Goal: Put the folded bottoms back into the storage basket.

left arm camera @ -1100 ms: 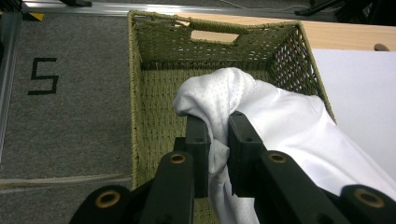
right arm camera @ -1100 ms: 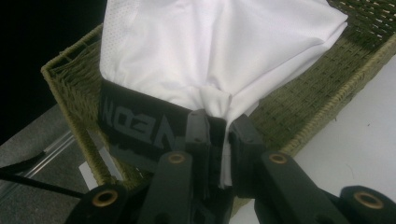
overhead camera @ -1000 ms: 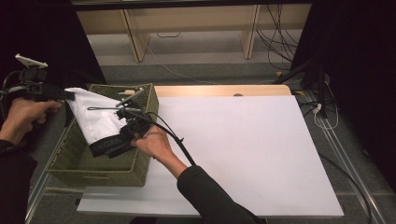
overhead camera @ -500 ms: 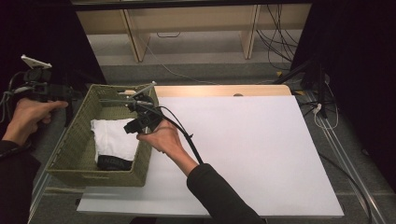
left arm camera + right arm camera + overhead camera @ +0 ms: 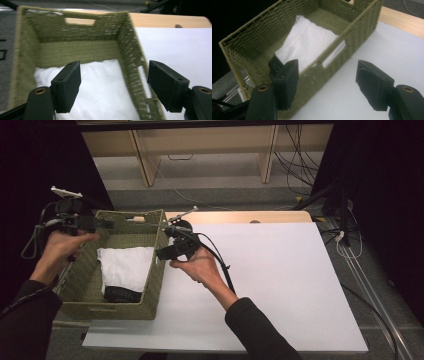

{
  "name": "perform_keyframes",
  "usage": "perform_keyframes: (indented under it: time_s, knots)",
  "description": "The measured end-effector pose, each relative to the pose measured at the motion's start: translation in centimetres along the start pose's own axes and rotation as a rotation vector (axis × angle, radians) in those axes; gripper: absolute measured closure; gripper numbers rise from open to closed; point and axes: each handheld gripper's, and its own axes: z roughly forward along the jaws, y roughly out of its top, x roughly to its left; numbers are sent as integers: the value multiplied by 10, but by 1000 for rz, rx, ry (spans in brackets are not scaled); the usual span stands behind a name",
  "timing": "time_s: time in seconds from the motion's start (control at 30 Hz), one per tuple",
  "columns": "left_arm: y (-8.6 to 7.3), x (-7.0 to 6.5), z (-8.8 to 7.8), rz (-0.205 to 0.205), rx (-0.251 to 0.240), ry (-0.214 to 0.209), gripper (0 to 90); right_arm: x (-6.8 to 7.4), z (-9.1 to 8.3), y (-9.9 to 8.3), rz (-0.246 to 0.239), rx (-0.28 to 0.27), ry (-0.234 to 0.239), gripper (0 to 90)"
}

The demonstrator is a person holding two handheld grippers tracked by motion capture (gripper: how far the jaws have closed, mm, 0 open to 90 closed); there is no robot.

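A folded white cloth (image 5: pixel 125 267) lies flat in the green woven basket (image 5: pixel 156 285) at the table's left end, with a black item (image 5: pixel 121 294) at its near edge. My left gripper (image 5: pixel 106 223) hovers over the basket's far left corner. Its jaws have just been opening and stand open with nothing gripped. My right gripper (image 5: pixel 161 251) hangs by the basket's right wall; its jaws have also just been opening and are empty. In the left gripper view the gripper (image 5: pixel 113 67) looks down on the cloth (image 5: pixel 100 87) and basket (image 5: pixel 75 50). The right gripper view shows that gripper (image 5: pixel 327 65) over the basket (image 5: pixel 244 50) and cloth (image 5: pixel 309 42).
A white sheet (image 5: pixel 280 280) covers the table to the right of the basket, with a wooden strip (image 5: pixel 240 216) along its far edge. Wooden shelving (image 5: pixel 200 150) stands behind. Cables (image 5: pixel 345 235) run down the right side.
The white cloth, held up over the basket a second ago, now lies in it. Both grippers let go and drew apart, the left toward the far left, the right past the right wall.
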Motion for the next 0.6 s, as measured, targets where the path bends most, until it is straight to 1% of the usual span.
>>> perform_keyframes:
  time_s: [0.03, 0.07, 0.1, 0.13, 0.17, 0.2, 0.23, 0.27, 0.3, 0.33, 0.37, 0.4, 0.47, 0.53, 0.6]
  knots:
    - [-2, -5, 2, 3, -7, -14, 257, -4, -3, -2, 0, -2, -2, 347]
    - [-2, -5, 2, 3, -7, -14, 254, -8, -5, -5, -8, 1, -7, 337]
    - [-5, -15, 5, 19, -11, -30, 248, -12, -9, -8, -13, -2, -17, 337]
    - [-5, -15, 5, 19, -11, -30, 241, -15, -11, -10, -9, -9, -19, 336]
    - [-9, -26, 8, 37, -22, -44, 238, -21, -15, -13, -7, -17, -19, 334]
    - [-12, -31, 10, 48, -25, -54, 233, -24, -18, -15, -4, -25, -19, 333]
    - [-14, -37, 11, 51, -36, -66, 228, -27, -21, -18, 4, -31, -19, 331]
    - [-14, -37, 11, 51, -36, -66, 228, -31, -24, -20, 9, -36, -23, 330]
    - [-20, -47, 16, 56, -47, -90, 226, -35, -28, -24, 12, -43, -29, 329]
    - [-20, -47, 16, 56, -47, -90, 221, -38, -30, -26, 15, -47, -29, 328]
    - [-27, -58, 22, 64, -53, -115, 218, -42, -34, -30, 22, -52, -29, 327]
    - [-31, -66, 25, 76, -53, -123, 218, -44, -36, -32, 24, -56, -31, 326]
    - [-37, -76, 29, 94, -54, -133, 207, -50, -41, -39, 26, -64, -39, 326]
    - [-44, -87, 33, 109, -63, -167, 203, -55, -46, -45, 31, -71, -52, 326]
    - [-50, -96, 35, 116, -73, -184, 200, -60, -51, -51, 36, -80, -56, 326]
